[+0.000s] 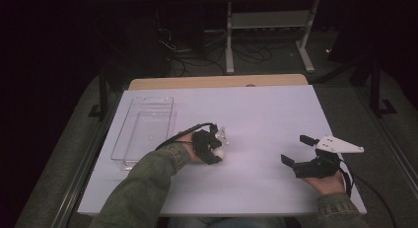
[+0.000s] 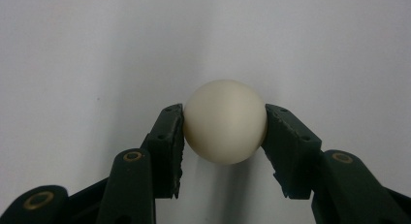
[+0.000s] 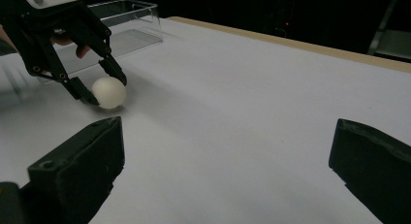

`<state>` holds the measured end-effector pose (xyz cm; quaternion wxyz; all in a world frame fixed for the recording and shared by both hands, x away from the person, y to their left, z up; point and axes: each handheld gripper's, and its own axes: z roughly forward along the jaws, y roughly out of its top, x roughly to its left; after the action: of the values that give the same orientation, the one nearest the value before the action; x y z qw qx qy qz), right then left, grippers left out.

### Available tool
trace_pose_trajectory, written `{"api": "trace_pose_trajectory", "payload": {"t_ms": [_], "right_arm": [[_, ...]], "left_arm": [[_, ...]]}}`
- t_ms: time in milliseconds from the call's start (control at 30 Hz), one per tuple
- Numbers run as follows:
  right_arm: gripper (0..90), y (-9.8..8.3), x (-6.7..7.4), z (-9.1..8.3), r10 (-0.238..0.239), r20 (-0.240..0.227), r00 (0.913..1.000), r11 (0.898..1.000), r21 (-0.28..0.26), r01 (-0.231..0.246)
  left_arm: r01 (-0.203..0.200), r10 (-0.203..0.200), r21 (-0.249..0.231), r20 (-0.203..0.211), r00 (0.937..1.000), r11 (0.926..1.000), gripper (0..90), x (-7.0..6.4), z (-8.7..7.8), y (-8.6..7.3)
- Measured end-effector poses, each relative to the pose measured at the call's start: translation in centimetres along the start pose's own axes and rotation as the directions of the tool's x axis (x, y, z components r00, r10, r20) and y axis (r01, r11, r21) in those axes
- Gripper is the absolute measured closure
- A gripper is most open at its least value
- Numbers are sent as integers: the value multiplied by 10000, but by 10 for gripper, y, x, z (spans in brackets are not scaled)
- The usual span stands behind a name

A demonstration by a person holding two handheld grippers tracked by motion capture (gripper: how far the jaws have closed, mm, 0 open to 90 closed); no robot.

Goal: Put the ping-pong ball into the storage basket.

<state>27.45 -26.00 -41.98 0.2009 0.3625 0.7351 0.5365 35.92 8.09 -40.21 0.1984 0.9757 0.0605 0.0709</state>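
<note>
The left gripper (image 2: pixel 224 129) is clamped on a small, round, cream-white ball (image 2: pixel 225 121). One black pad presses on each side of the ball. In the high view, the ball (image 1: pixel 218 152) sits low over the white worktop (image 1: pixel 266 114), a little left of the middle. From the right gripper view, the ball (image 3: pixel 109 92) looks like it is at the worktop's top, but I cannot tell if it touches it.

A clear plastic box (image 1: pixel 144 130) with no lid lies on the worktop, just to the left of the left gripper.

The right gripper (image 1: pixel 294 150) is near the right side of the worktop, well apart from the ball. Its two jaws are wide apart, with nothing between them. A hand in a green sleeve (image 1: pixel 148 181) holds the left gripper.
</note>
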Motion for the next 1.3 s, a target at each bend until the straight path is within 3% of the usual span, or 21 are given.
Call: {"api": "trace_pose_trajectory", "payload": {"t_ms": [600,1300], "right_arm": [[0,0,1,-1,32,-45,10000,10000,19,-32],[0,-1,0,0,78,-23,10000,9998,156,-78]], "left_arm": [[-466,466,40,-96,9989,9989,508,-5,-28,8],[-418,373,-571,-773,9963,9975,508,6,-79,10]]}}
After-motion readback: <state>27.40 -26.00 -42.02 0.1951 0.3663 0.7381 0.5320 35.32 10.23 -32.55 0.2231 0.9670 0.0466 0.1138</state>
